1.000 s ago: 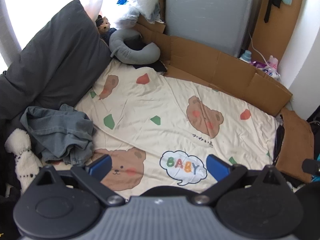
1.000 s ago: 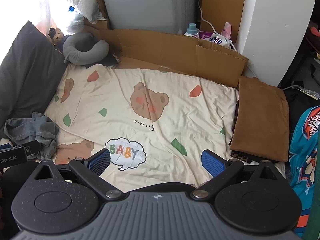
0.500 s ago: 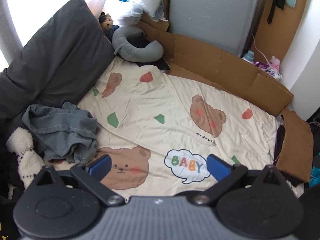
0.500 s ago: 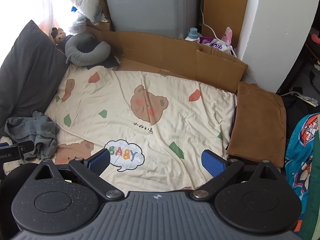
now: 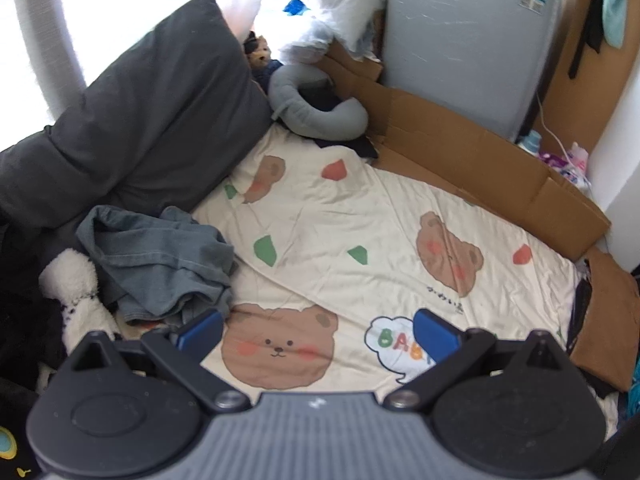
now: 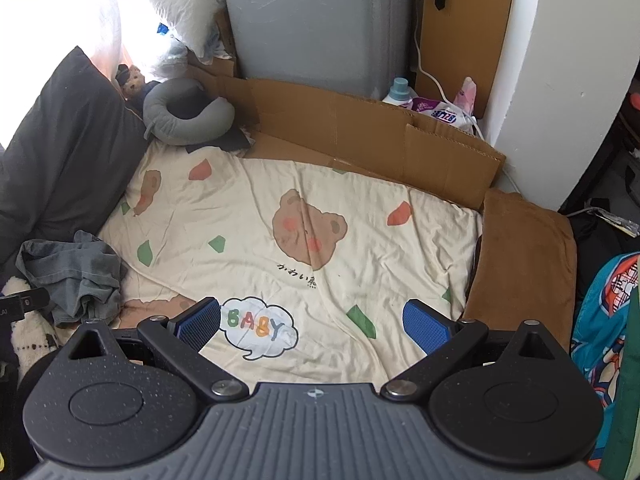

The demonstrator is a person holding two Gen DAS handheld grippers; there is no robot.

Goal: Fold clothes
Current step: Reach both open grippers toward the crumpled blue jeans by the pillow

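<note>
The crumpled grey-blue denim garment (image 5: 160,264) on the bed (image 5: 360,224) looks soft, fairly heavy, best pinched at a hem edge; left gripper (image 5: 318,330) and right gripper (image 6: 312,320) jaws both gape empty.

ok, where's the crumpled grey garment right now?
The grey garment lies bunched at the left edge of the bear-print sheet, below the dark pillow and just ahead of the open left claw.

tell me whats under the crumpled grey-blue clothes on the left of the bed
The grey-blue clothes lie partly on the bear-print sheet and overlap a white fluffy item. Whatever sits beneath the heap's middle is covered.
</note>
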